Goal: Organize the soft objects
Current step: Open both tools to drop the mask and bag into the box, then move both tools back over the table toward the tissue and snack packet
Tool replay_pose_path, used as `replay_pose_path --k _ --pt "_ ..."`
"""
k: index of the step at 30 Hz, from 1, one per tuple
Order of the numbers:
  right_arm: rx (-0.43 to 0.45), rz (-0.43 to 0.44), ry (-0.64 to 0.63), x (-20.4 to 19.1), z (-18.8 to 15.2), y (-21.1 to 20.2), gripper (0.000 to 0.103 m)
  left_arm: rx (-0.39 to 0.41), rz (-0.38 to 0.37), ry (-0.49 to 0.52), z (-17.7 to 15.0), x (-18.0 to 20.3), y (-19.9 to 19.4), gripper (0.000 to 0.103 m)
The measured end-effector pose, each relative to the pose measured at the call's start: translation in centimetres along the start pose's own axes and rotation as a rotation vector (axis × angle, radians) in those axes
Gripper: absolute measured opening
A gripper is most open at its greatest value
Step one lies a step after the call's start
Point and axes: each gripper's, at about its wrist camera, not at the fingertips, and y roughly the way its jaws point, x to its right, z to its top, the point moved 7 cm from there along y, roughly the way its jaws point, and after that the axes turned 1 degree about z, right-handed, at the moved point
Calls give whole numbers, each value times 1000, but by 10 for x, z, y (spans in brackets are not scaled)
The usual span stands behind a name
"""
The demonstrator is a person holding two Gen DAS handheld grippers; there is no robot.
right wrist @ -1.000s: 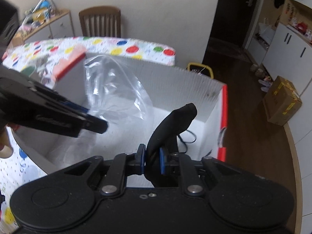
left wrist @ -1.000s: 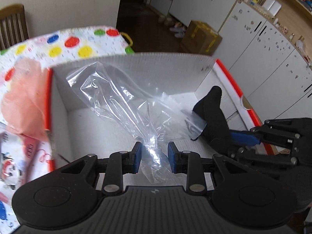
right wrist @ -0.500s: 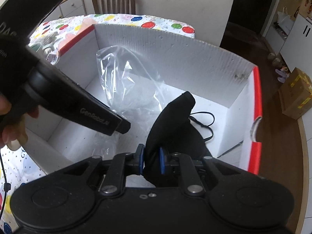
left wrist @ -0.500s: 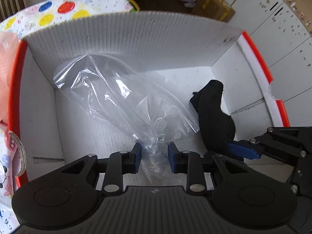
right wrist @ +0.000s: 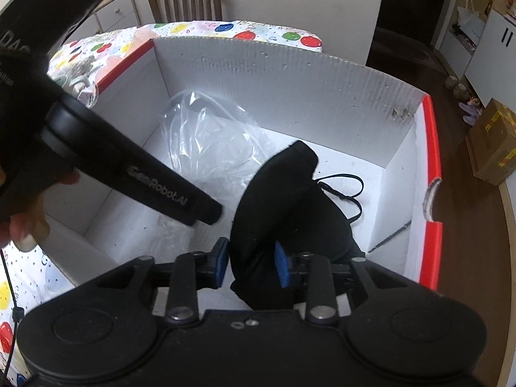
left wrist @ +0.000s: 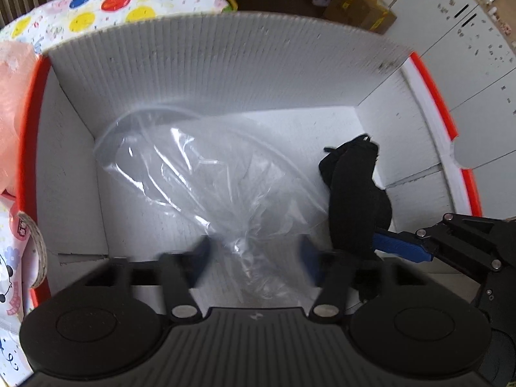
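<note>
Box [left wrist: 225, 64], white corrugated w/ red rim, on a balloon-print tablecloth [right wrist: 274, 32]; both grippers point down into it. Clear plastic bag [left wrist: 209, 177] lies crumpled on the box floor, left-centre, spreading toward the far-left corner; its near end sits betw. the left gripper [left wrist: 254, 254] fingers. Those jaws have just been opening, blurred, now wide apart w/ pads off the plastic. Black fabric item [right wrist: 283, 200] stands right of the bag, near-right part of the box, thin black cord trailing on the floor beside it. Right gripper [right wrist: 250, 266] jaws have just been opening too; the fabric's lower end is betw. the blue pads, which appear to touch both sides, though how firm the grip is can't be told.
</note>
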Motion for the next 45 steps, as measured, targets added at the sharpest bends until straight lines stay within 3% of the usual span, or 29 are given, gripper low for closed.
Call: replay_pose_path --k 7,11,13,30,38,45 --pt "44 12 62 6 -3 -14 63 85 4 21 3 1 -19 73" --pt "71 24 81 7 -6 -27 64 137 23 44 0 -1 -33 73" --pt "94 23 85 6 -6 -34 72 165 24 48 -2 -1 -41 73" --pt "265 32 129 -10 -6 -98 87 367 44 85 -41 3 -122 73" --pt "336 68 122 -43 -3 -121 95 442 39 71 -75 -13 -159 74" --pt "385 87 93 -85 -1 -136 99 516 48 62 -108 -34 -189 84"
